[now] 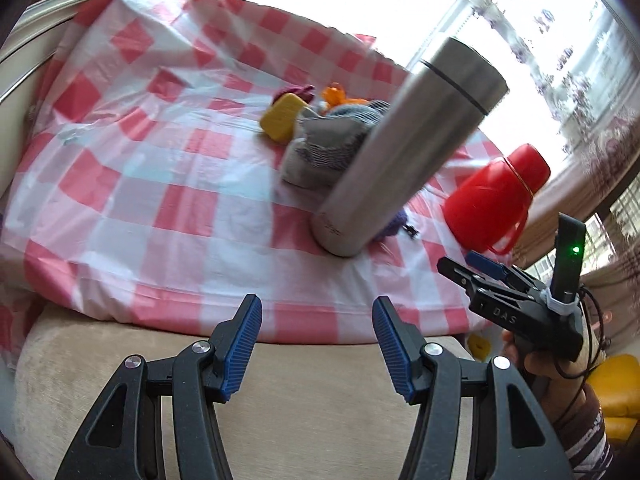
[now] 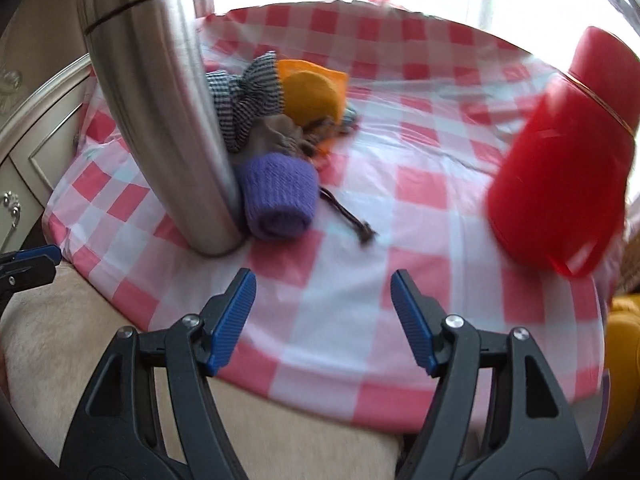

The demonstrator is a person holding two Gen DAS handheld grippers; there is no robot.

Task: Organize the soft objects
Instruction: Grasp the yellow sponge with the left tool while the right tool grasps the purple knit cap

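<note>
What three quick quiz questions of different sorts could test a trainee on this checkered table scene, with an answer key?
1. True or false: the left tool is empty.
2. Multiple choice: the purple knitted roll lies beside which item? A) red jug B) steel flask C) yellow block
3. Fill in: the tablecloth is checked white and ____.

Key:
1. True; nothing sits between its open blue pads.
2. B, the steel flask; the red jug stands apart and the yellow block lies behind the cloth pile.
3. Red.
</note>
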